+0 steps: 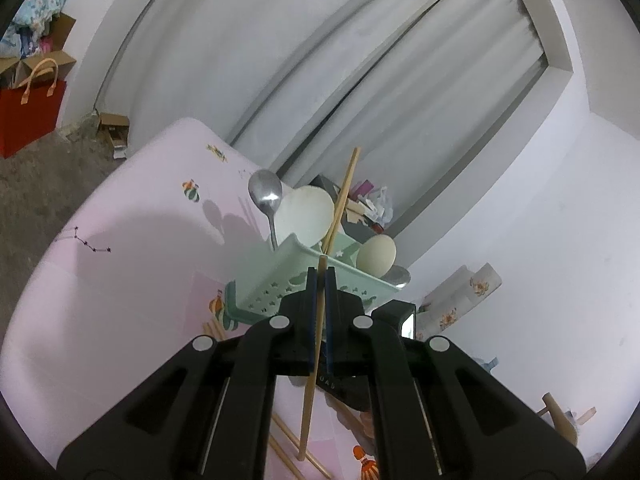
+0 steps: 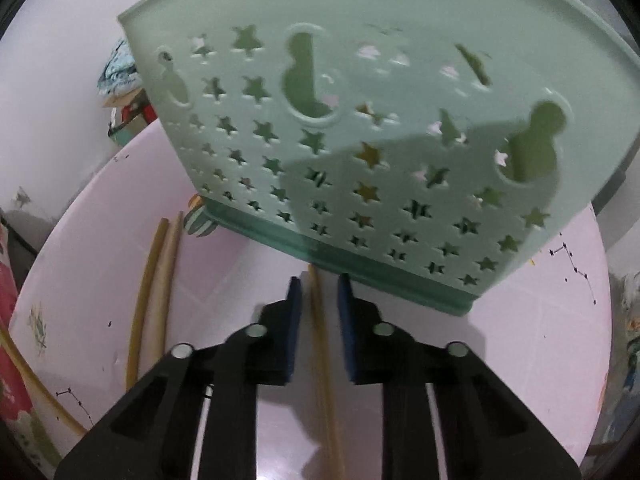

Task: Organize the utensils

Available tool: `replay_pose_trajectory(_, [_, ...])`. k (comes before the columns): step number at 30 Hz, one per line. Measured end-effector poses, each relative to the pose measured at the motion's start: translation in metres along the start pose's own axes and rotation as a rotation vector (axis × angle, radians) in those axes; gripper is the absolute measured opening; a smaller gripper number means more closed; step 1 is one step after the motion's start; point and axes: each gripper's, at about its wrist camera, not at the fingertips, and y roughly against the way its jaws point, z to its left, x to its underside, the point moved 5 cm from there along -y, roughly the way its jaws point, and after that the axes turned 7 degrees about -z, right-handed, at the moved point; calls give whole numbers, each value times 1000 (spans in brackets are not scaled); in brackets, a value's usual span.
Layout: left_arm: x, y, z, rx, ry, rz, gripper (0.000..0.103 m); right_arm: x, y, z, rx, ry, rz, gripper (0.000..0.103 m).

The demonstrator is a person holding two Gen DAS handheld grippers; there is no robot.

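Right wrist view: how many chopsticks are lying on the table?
4 chopsticks. Two lie side by side at the left, one along the lower-left edge, one in the gap of the right tool. More may be hidden behind the green holder.

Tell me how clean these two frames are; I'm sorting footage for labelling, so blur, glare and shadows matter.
Left wrist view: sharp, strong fisheye bending of the curtains, a glare spot on the metal spoon, soft shadows on the pink tablecloth. Right wrist view: slightly smeared, a dark shadow across the green utensil basket, the chopstick between the right gripper pads looks soft.
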Motion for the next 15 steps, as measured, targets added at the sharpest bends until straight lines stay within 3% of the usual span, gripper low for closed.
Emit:
replay_pose_trajectory(3, [-3, 5, 2, -1, -3, -17, 0, -2, -1, 4, 14, 15, -3, 6])
replay_pose_trajectory(15, [-4, 7, 20, -38, 9, -24, 0, -11, 21, 2, 35, -5, -65, 5])
